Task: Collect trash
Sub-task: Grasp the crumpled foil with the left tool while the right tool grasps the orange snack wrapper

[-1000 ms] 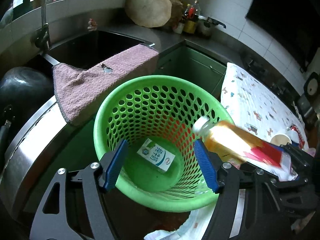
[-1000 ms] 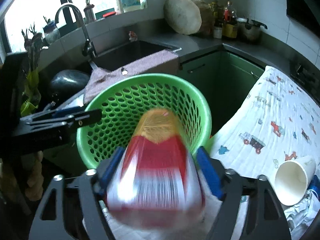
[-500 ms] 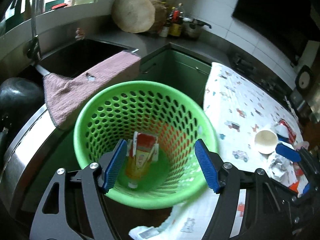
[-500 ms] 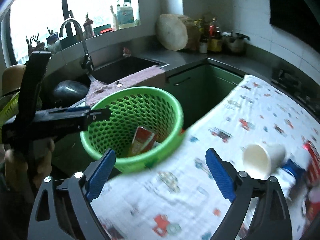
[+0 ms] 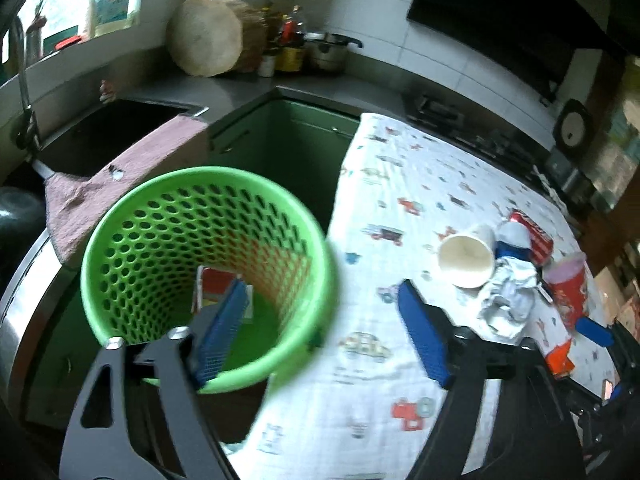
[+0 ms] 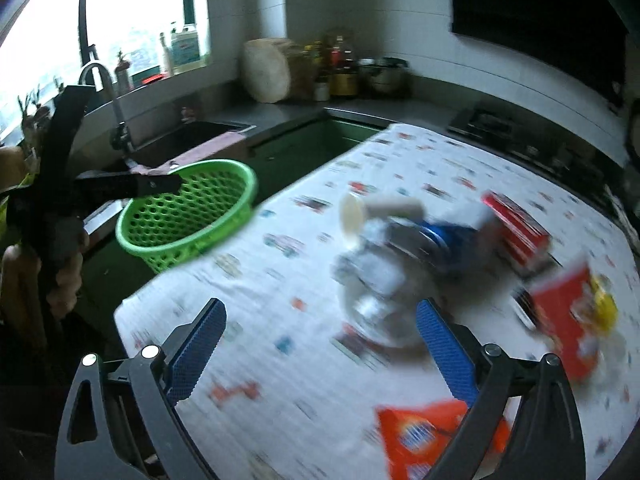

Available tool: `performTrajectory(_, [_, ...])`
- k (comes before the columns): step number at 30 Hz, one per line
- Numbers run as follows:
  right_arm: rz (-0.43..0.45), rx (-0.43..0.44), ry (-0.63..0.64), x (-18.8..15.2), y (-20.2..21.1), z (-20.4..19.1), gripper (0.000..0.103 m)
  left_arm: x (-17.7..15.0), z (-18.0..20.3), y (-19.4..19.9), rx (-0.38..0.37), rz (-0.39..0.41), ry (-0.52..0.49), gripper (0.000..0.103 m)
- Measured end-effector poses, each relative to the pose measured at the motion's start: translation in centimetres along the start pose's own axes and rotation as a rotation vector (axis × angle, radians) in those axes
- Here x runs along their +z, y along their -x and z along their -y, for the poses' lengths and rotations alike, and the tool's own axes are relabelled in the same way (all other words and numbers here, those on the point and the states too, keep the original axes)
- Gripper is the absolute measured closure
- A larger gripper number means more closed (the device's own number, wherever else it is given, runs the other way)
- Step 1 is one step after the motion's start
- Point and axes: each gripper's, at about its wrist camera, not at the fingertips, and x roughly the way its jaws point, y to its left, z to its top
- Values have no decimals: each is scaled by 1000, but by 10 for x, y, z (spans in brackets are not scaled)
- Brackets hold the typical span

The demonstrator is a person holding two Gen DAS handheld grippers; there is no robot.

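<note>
A green perforated basket [image 5: 120,248] [image 6: 188,212] hangs at the table's left edge with a red-labelled bottle [image 5: 216,284] inside. My left gripper [image 5: 320,328] is open, its left finger over the basket rim, its right over the cloth. My right gripper [image 6: 320,348] is open and empty above the patterned tablecloth [image 6: 280,280]. Before it lies a blurred trash pile: a white paper cup [image 6: 352,216] [image 5: 464,260], crumpled paper [image 5: 508,300], a blue can [image 6: 440,240], a red box [image 6: 516,224], a red snack packet [image 6: 564,320] and an orange wrapper [image 6: 420,436].
A sink [image 5: 108,128] with a pink towel [image 5: 100,192] over its edge lies behind the basket. A round chopping block [image 5: 208,36], bottles and a pot [image 5: 328,52] stand at the counter's back. A stove [image 6: 500,128] lies beyond the table. A red cup [image 5: 568,280] stands by the pile.
The right gripper let the bottle go into the basket, opened, and swung right toward the trash pile. The left gripper with the basket shifted left in view, showing more of the table.
</note>
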Motion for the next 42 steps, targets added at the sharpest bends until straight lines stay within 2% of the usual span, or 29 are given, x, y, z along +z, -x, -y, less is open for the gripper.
performTrajectory(5, [-24, -76, -53, -36, 17, 38, 10, -4, 30, 2, -33, 2, -43, 23])
performTrajectory(11, [-76, -108, -111, -68, 19, 75, 9, -8, 64, -4, -72, -19, -96, 21])
performTrajectory(14, [-89, -96, -132, -78, 18, 85, 9, -11, 77, -7, -85, -30, -118, 20])
performTrajectory(29, [-164, -63, -149, -94, -16, 100, 8, -26, 133, -32, -180, -117, -197, 20])
performTrajectory(35, [-163, -50, -157, -97, -20, 100, 8, -31, 154, -40, -208, -132, -237, 20])
performTrajectory(38, [-157, -51, -166, -97, -19, 102, 10, -32, 165, -45, -211, -135, -261, 20])
performTrajectory(40, [-152, -66, -163, -97, -18, 102, 20, -33, 171, -52, -212, -139, -270, 20])
performTrajectory(42, [-150, -73, -160, -97, -17, 104, 23, -32, 175, -57, -211, -141, -277, 20])
